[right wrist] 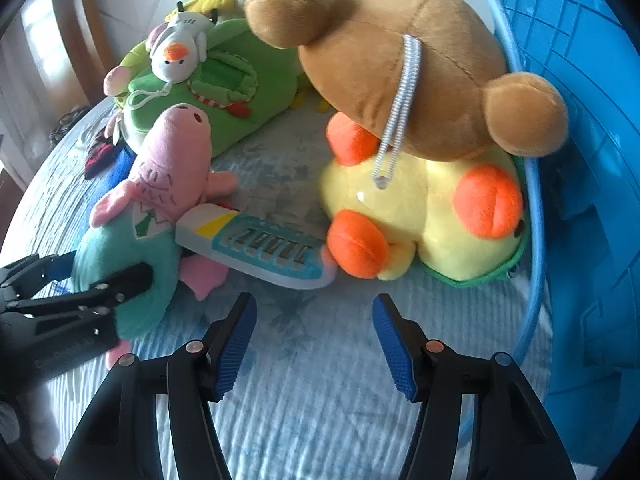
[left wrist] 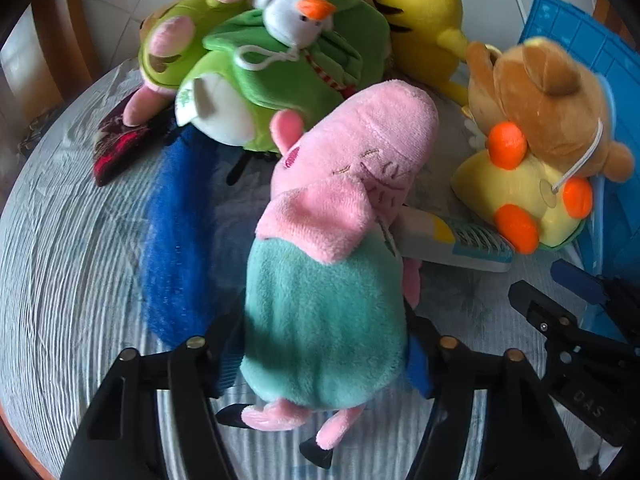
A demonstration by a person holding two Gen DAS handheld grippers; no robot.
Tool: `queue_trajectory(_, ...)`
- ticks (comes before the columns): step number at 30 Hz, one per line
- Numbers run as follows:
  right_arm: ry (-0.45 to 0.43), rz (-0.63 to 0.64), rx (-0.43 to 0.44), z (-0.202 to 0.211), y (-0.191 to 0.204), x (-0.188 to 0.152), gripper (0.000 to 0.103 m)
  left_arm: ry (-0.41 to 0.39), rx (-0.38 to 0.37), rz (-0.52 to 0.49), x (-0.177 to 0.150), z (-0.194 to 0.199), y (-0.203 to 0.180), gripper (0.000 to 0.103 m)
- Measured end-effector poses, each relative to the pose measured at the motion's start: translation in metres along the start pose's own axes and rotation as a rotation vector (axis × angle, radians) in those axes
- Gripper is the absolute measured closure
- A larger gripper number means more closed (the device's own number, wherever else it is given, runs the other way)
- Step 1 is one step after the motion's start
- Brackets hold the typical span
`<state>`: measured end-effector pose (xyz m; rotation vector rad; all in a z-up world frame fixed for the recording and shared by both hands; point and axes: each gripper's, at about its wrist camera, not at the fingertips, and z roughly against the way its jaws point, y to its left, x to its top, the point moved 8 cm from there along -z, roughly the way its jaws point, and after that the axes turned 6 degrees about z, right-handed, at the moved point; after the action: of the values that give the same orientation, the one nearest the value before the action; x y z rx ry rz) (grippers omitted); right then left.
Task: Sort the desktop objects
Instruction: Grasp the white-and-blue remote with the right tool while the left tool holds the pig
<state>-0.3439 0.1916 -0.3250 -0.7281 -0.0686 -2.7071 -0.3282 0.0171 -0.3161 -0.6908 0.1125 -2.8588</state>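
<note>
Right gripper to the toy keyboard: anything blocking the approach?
Nothing visible. The right gripper is open over bare tablecloth, with the toy keyboard straight ahead. The pig plush, held by the left gripper, lies on its left end.

Both grippers share one build — the left gripper (left wrist: 324, 360) and right gripper (right wrist: 314, 344) have glossy black plastic fingers with slotted frames, brass-coloured rivets at the pivots and ribbed blue pads (right wrist: 236, 344). White lettering — seemingly "DAS" — marks the right gripper's black body.
</note>
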Motion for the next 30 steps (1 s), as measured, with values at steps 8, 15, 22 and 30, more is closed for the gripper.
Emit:
queue_trajectory(8,-0.017,0.077,0.009,-0.009,0.022,0.015,0.045,-0.002,0.064,0.05,0.007,0.005,0.052,0.04)
queue_trajectory(15,-0.016,0.191,-0.044,-0.029,0.041,0.025,0.042,0.006,0.057,0.025,0.008,-0.001,0.055,0.032)
queue_trajectory(22,0.002,0.282,-0.117,-0.054,0.044,0.03,0.035,0.006,0.063,0.004,0.014,-0.012,0.053,0.023)
queue_trajectory(30,-0.025,0.185,-0.07,-0.057,0.027,0.041,0.068,-0.002,0.063,-0.003,0.018,-0.009,0.05,0.035)
